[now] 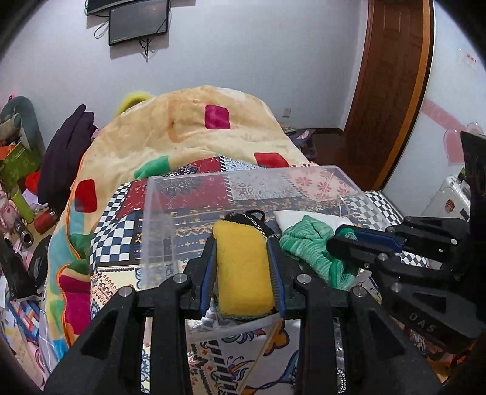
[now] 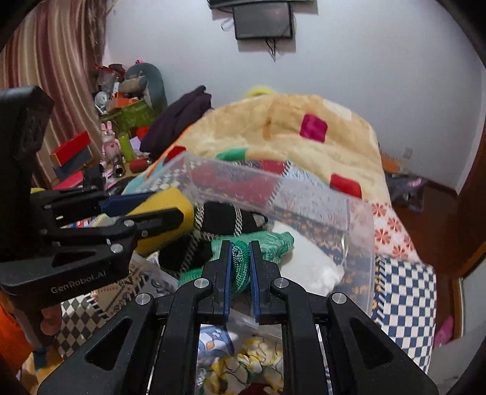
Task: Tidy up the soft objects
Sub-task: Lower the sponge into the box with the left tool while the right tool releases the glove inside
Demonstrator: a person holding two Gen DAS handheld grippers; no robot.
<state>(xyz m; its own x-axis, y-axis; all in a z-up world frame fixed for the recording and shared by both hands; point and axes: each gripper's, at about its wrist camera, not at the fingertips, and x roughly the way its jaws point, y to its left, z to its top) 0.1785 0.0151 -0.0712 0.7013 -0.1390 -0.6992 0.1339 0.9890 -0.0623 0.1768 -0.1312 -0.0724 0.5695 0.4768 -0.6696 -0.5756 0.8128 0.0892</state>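
- A patchwork bedcover [image 1: 121,231] spreads under one clear plastic box [image 1: 158,212]; a yellow blanket [image 1: 194,121] is heaped behind the box, below one wall screen [image 1: 138,22].
- Left gripper [image 1: 243,267] clenches one yellow sponge [image 1: 243,267] at the box's near edge.
- Right gripper [image 2: 240,267] pinches one green knit cloth [image 2: 267,243] inside the box, beside one black striped item [image 2: 224,218] and one white cloth [image 2: 303,261].

Both tools are matte black plastic linkages with triangular cut-outs and round silver screw heads. The left tongs [image 1: 244,267] and right tongs [image 2: 240,267] carry ribbed blue pads [image 2: 226,282]. White "GenRobot.AI" lettering sits lower left; bare fingertips [image 2: 50,322] show beneath it.
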